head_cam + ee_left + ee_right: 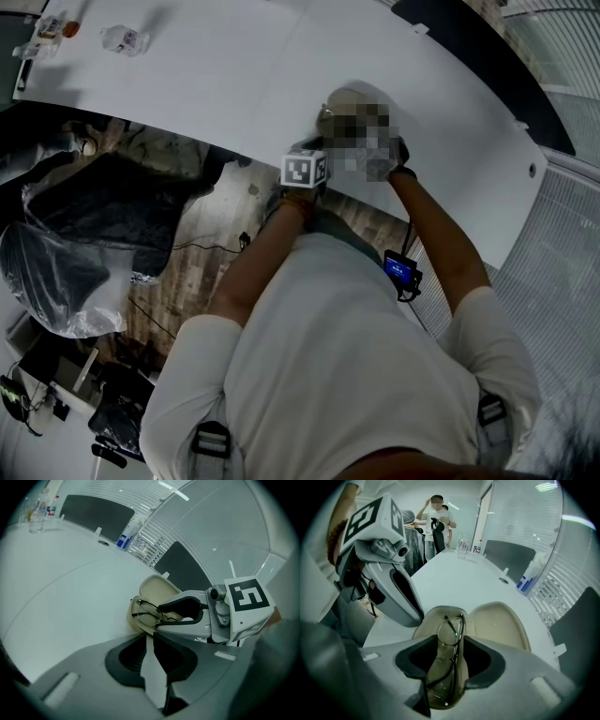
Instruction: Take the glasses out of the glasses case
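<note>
Over the open glasses case (501, 625), the right gripper (450, 662) gapes astride the glasses (451, 632); the left gripper (149, 641) seemingly pinches its rim.

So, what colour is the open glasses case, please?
Beige clamshell case; best in right gripper view.

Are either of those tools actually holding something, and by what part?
Right tool: nothing, jaws apart around the glasses. Left tool at the case rim; grip unclear.
</note>
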The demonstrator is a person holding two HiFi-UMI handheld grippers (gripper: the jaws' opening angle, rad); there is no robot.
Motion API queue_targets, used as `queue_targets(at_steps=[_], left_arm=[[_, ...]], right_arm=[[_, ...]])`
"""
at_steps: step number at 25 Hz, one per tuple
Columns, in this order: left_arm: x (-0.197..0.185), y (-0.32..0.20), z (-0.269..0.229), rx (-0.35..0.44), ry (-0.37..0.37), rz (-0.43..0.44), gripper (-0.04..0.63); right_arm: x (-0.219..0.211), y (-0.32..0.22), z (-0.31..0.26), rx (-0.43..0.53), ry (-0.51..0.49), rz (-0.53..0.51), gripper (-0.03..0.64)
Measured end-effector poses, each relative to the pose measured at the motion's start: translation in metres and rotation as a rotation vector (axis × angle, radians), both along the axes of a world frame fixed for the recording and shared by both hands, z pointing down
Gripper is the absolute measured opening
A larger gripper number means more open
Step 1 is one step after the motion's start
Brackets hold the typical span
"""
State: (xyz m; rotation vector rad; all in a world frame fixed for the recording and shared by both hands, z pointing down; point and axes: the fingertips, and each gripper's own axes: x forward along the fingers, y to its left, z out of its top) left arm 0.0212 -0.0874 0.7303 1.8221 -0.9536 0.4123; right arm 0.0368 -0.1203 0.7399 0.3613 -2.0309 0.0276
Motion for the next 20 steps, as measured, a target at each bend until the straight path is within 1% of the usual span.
queue_targets(at_steps=[11, 20], left_arm=[[0.0000, 0.0003, 0.0008, 0.001, -0.001, 0.000, 0.054], [-0.0005, 0.0004, 0.0010, 0.004, -0.001, -0.003, 0.054]], right_arm=[[0.0008, -0.0002, 0.0017, 0.029, 0.014, -0.031, 0.160], [0.0007, 0.0006, 0.0027, 0.024, 0.038, -0.058, 0.144]])
